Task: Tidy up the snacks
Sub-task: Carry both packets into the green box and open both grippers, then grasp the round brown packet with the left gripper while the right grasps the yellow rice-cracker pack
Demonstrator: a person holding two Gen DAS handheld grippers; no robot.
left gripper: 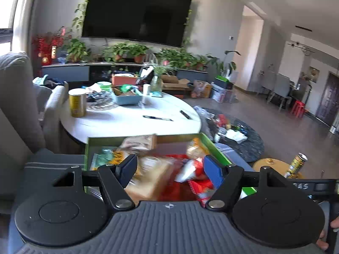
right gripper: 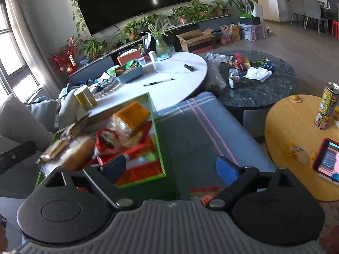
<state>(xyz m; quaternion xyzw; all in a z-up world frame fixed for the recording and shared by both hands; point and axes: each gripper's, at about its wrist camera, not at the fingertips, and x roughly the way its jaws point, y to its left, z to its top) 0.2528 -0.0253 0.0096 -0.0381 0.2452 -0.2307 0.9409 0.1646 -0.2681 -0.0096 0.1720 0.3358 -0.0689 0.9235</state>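
Note:
A green box [left gripper: 208,142] full of snack packets sits on a grey striped ottoman [right gripper: 203,131]. It also shows in the right wrist view [right gripper: 157,139]. Inside lie a tan bread packet [left gripper: 148,175], red packets [left gripper: 198,169], an orange-topped packet [right gripper: 131,114] and a brown packet [right gripper: 78,152]. My left gripper [left gripper: 170,169] is open right over the box, with nothing between its fingers. My right gripper [right gripper: 171,167] is open above the box's right wall and the ottoman, holding nothing. The near snacks are blurred.
A white round table [left gripper: 131,120] behind the box carries a yellow can [left gripper: 77,102], a blue tray [left gripper: 127,98] and a pen. A dark round table [right gripper: 258,89] holds a jar and wrappers. A yellow side table [right gripper: 296,131] has a drink can [right gripper: 326,105] and a tablet. A grey sofa [left gripper: 14,97] stands left.

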